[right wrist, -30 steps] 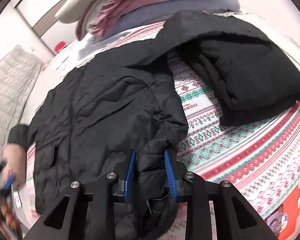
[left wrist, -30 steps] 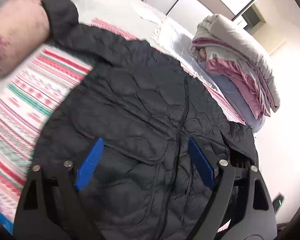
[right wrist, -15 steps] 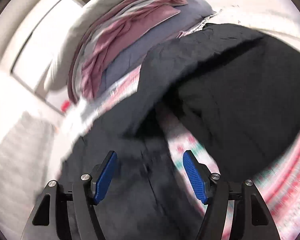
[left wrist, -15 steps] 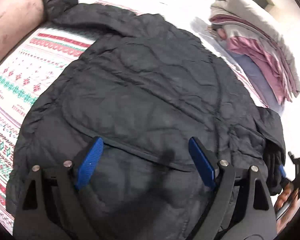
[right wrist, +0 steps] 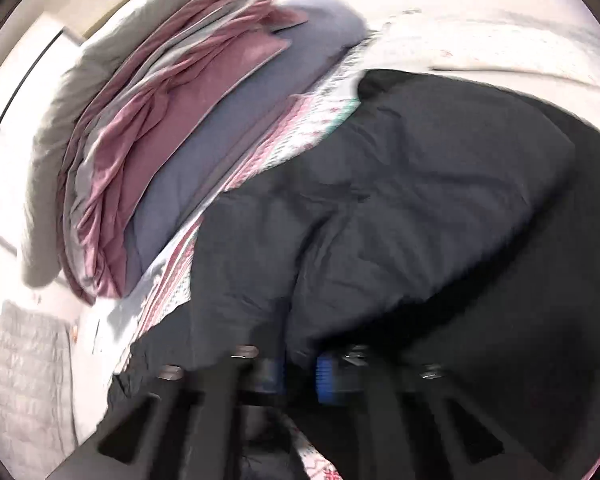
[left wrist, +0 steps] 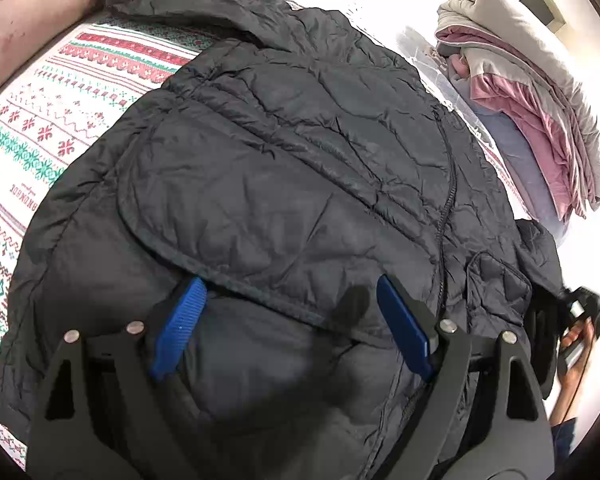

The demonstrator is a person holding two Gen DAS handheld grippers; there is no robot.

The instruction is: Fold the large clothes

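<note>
A black quilted jacket [left wrist: 300,152] lies spread front-up on a patterned red, green and white blanket [left wrist: 60,112]. My left gripper [left wrist: 288,332] is open and empty, hovering low over the jacket's lower front by a pocket flap. My right gripper [right wrist: 300,372] is shut on a fold of black jacket fabric [right wrist: 380,220]; that view is blurred. The right gripper and the hand that holds it also show at the jacket's right edge in the left wrist view [left wrist: 580,320].
A stack of folded pink, grey and blue bedding [left wrist: 520,92] sits at the far right of the bed and shows in the right wrist view too [right wrist: 160,140]. A pinkish pillow [left wrist: 28,8] lies at the top left. A grey quilted item [right wrist: 24,380] lies at the lower left.
My right gripper let go, opened wide, swung toward the sleeve and bedding, then shut on jacket fabric. My left gripper stayed open and moved lower over the jacket.
</note>
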